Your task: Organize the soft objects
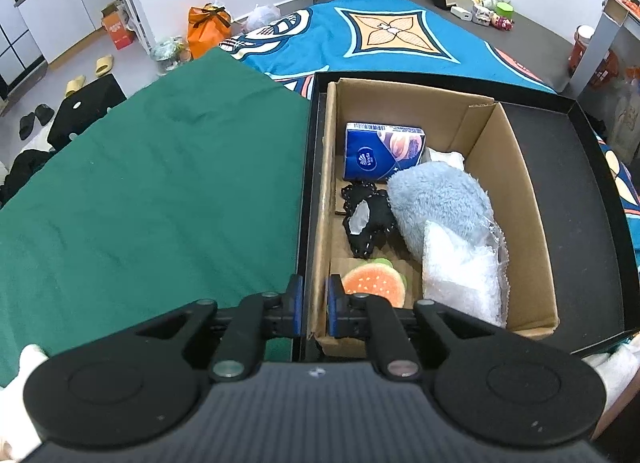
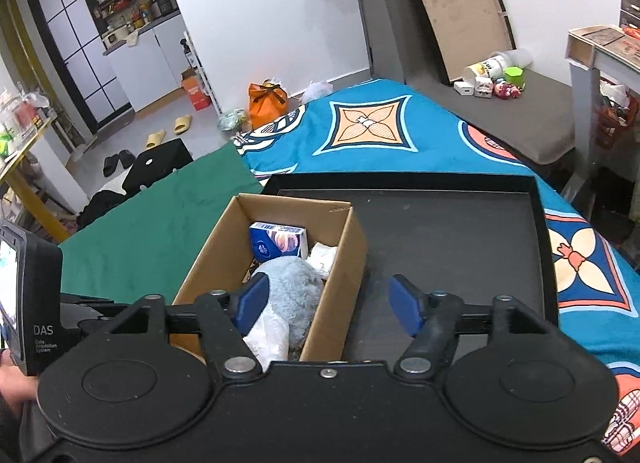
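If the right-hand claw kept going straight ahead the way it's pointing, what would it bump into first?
Most likely the right wall of the cardboard box, or the black tray just beside it. The open right gripper straddles that wall; depth is hard to judge.

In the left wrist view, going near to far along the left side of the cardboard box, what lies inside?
Burger-shaped plush → black beaded pouch → blue tissue pack, all inside the cardboard box.
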Demonstrator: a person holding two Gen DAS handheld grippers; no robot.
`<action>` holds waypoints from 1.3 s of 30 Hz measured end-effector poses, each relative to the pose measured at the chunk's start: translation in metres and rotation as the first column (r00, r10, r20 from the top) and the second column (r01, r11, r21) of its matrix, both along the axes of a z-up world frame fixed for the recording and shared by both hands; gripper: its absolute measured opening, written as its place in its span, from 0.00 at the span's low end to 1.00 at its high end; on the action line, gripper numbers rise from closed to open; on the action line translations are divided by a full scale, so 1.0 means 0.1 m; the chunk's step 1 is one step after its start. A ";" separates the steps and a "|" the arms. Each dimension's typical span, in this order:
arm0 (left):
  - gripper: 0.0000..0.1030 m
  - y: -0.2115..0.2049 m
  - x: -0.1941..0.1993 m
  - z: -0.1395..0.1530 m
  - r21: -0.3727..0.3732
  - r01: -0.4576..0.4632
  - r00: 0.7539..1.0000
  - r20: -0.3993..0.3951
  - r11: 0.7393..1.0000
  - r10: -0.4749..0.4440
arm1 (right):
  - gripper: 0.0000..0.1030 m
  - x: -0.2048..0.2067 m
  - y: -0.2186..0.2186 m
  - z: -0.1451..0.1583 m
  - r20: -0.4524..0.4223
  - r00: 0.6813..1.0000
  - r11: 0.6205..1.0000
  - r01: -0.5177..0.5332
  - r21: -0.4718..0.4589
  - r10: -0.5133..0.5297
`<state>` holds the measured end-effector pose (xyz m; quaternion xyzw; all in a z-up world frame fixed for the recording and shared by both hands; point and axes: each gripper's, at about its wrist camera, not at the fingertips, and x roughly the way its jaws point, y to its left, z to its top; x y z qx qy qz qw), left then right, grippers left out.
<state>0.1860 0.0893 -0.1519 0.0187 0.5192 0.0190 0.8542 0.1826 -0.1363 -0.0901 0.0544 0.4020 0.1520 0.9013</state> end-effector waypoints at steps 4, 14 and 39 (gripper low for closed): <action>0.24 -0.04 -0.01 0.05 0.004 -0.005 1.000 -0.030 1.000 0.005 | 0.78 -0.03 -0.08 0.04 0.006 1.000 1.000 0.003 0.010 -0.003; 0.79 -0.20 -0.04 0.42 0.041 0.006 1.000 0.030 0.999 -0.007 | 0.97 -0.10 -0.31 0.11 -0.022 1.000 0.999 0.021 0.025 -0.021; 0.96 -0.57 -0.29 1.30 0.006 0.037 0.995 0.091 0.999 -0.037 | 1.00 -0.31 -0.85 0.48 -0.085 0.992 0.992 0.102 0.075 -0.095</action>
